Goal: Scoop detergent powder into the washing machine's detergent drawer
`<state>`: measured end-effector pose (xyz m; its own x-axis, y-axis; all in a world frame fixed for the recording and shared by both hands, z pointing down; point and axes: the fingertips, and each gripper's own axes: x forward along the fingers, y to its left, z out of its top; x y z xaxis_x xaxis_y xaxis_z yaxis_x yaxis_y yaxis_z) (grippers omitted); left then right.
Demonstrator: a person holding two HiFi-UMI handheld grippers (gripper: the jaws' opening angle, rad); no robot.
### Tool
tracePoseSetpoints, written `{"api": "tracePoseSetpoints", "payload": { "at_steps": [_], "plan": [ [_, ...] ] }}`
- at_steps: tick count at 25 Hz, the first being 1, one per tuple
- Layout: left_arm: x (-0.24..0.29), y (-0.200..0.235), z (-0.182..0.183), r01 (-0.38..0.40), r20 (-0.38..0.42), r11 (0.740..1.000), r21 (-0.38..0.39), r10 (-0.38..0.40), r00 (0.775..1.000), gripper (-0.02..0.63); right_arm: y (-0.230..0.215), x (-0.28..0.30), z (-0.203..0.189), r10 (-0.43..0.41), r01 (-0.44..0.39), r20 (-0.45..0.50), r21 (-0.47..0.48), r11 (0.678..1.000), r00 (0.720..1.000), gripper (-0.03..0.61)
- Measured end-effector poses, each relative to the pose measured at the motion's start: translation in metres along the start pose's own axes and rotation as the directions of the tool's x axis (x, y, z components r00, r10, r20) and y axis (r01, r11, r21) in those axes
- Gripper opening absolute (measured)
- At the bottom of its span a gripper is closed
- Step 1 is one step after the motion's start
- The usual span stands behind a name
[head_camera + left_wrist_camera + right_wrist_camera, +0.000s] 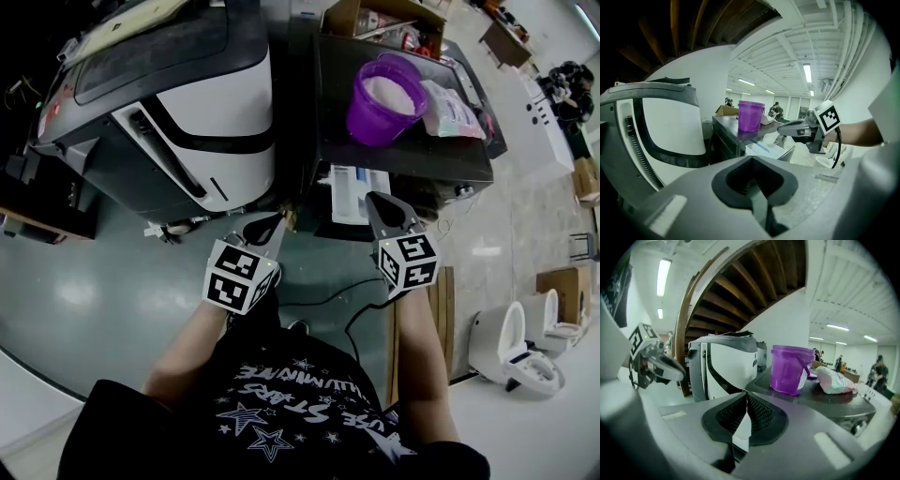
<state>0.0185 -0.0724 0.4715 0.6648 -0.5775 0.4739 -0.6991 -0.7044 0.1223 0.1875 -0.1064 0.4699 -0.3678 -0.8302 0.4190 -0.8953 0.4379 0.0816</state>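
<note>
A purple bucket (384, 98) (787, 369) (751, 116) of white powder stands on the dark washing machine's top (412, 155). Beside it lies a pale detergent bag (452, 109) (836, 379). The white detergent drawer (359, 193) (766, 149) is pulled out of the machine's front. My right gripper (373, 200) (747, 396) (780, 129) hovers just right of the drawer, shut and empty. My left gripper (279, 218) (751, 158) (680, 376) hangs to the drawer's left, also shut with nothing in it. I see no scoop.
A white and black machine (187, 112) (726, 364) stands left of the washer. A cardboard box (380, 14) sits behind the bucket. A black cable (347, 314) runs across the grey floor below the grippers. White toilet bowls (516, 342) stand at the right.
</note>
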Motion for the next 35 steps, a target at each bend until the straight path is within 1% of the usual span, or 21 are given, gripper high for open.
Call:
{"api": "tracePoseSetpoints", "payload": {
  "at_steps": [3,5,7,10,15,19,23,29,35],
  "plan": [
    [0.0,0.0,0.0,0.003,-0.001,1.0,0.001,-0.003,1.0,0.002,-0.006,-0.002,0.0,0.009,-0.013,0.026,0.155,0.988,1.0,0.034],
    [0.001,0.001,0.001,0.006,-0.002,1.0,0.002,-0.006,1.0,0.002,-0.01,-0.003,0.0,0.007,-0.018,0.042,0.258,0.966,0.999,0.034],
    [0.003,0.002,0.001,0.009,-0.003,1.0,0.002,-0.009,1.0,0.002,-0.015,-0.005,0.0,-0.001,-0.02,0.061,0.35,0.937,0.998,0.034],
    [0.006,0.003,0.005,0.018,-0.003,1.0,0.01,-0.018,1.0,0.002,-0.022,-0.011,0.008,-0.022,-0.018,0.089,0.426,0.905,0.996,0.034],
    [0.014,0.011,0.019,0.027,0.014,0.999,0.023,-0.028,1.0,0.002,-0.033,-0.022,0.038,-0.052,-0.022,0.144,0.47,0.882,0.988,0.034],
    [0.021,0.02,0.038,0.03,0.04,0.999,0.033,-0.031,0.999,0.002,-0.043,-0.029,0.067,-0.076,-0.022,0.192,0.465,0.885,0.978,0.035],
    [0.028,0.029,0.059,0.027,0.075,0.999,0.041,-0.03,0.997,0.002,-0.053,-0.034,0.086,-0.1,-0.012,0.221,0.455,0.89,0.97,0.035],
    [0.033,0.039,0.079,0.022,0.108,0.999,0.048,-0.027,0.994,0.002,-0.059,-0.034,0.093,-0.131,0.009,0.231,0.464,0.886,0.964,0.035],
    [0.027,0.04,0.08,0.009,0.12,0.999,0.035,-0.013,0.993,0.002,-0.055,-0.041,0.095,-0.13,0.005,0.239,0.465,0.885,0.962,0.035]
  ]
}}
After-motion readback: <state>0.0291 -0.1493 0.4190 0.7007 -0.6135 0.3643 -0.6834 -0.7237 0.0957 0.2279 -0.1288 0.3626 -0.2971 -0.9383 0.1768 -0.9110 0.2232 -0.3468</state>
